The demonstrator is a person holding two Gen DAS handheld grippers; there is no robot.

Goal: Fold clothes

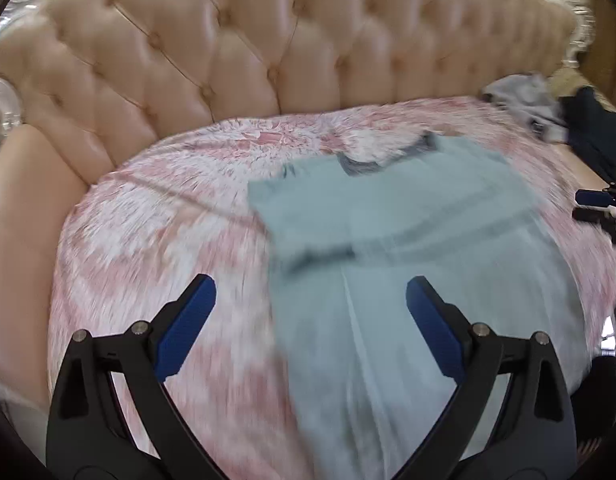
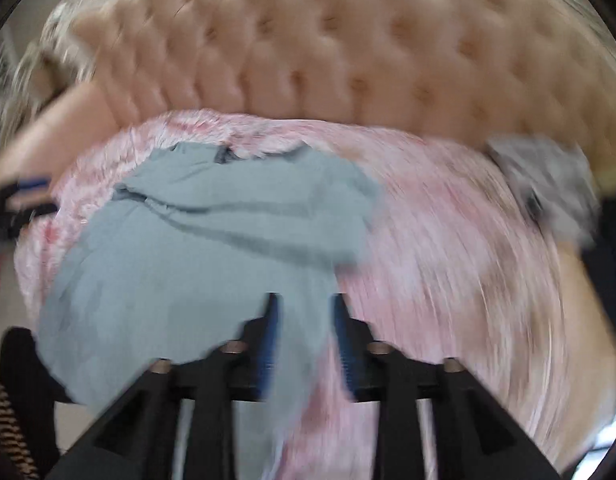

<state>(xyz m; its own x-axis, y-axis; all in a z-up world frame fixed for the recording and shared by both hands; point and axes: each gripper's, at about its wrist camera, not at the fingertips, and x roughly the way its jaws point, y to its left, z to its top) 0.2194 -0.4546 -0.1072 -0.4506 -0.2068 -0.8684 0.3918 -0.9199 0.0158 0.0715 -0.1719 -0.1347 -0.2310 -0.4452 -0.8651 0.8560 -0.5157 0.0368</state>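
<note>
- Left claw (image 1: pixel 311 320): jaws wide apart, empty, hanging over the shirt's (image 1: pixel 395 248) near part.
- Right claw (image 2: pixel 306 340): jaws nearly together with the shirt's hem edge between them; blur leaves actual pinching uncertain.
- Shirt: pale blue, spread on the bed (image 1: pixel 156 216), one sleeve folded inward. Judged light, limp, drapes; take by hem corners or shoulders.
- Left view alone shows the dark collar (image 1: pixel 359 166); right view, the hem between its jaws.
</note>
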